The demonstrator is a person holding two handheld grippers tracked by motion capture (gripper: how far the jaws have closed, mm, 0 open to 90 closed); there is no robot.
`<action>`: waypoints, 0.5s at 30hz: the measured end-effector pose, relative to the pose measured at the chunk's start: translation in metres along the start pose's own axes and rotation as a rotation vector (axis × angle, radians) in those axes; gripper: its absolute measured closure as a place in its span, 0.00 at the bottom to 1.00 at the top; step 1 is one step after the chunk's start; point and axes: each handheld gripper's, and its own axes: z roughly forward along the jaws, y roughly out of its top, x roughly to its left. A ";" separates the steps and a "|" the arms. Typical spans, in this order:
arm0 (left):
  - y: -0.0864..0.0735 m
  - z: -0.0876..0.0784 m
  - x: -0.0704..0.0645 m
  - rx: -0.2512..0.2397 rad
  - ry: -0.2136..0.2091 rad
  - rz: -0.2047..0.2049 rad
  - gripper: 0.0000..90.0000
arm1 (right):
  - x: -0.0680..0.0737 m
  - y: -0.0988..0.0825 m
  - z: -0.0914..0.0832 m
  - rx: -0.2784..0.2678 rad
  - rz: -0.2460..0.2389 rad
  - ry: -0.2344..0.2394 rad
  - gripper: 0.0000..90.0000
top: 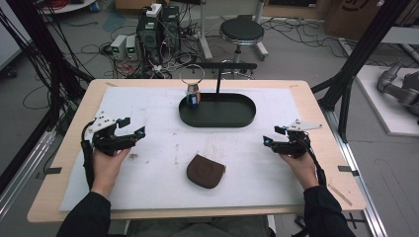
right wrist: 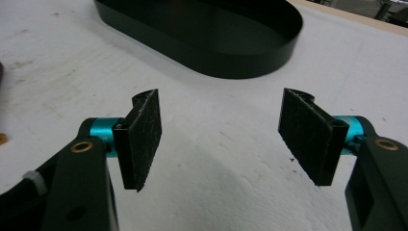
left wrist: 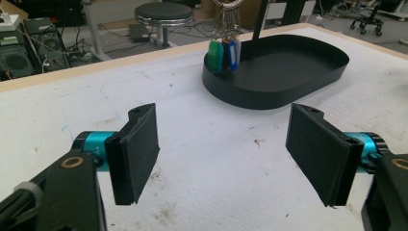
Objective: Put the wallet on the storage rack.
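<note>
A black oval tray point(top: 232, 118) sits at the back middle of the white mat. A bunch of keys with green and blue tags point(top: 193, 97) hangs on a metal ring point(top: 191, 74) at the tray's left end, beside a thin black post point(top: 218, 81). A brown rounded pouch point(top: 205, 171) lies flat near the mat's front middle. My left gripper point(top: 132, 126) hovers open at the left, nothing between its pads; ahead of it I see the tray point(left wrist: 308, 82) and the tags point(left wrist: 223, 54). My right gripper point(top: 273, 136) is open at the right, empty, facing the tray point(right wrist: 231, 65).
The white mat point(top: 148, 173) covers most of the wooden table point(top: 74, 128). Behind the table stand a round stool point(top: 241, 32) and computer boxes with cables point(top: 158, 29) on the floor. Black frame posts point(top: 363, 47) rise at both sides.
</note>
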 end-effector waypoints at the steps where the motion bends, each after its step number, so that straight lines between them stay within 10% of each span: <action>1: 0.000 0.000 0.000 -0.003 -0.004 -0.004 0.30 | 0.003 0.001 0.001 -0.002 -0.004 0.009 0.36; 15: 0.000 0.002 -0.002 0.004 -0.008 -0.008 0.31 | 0.050 0.015 0.016 -0.012 -0.042 0.171 0.35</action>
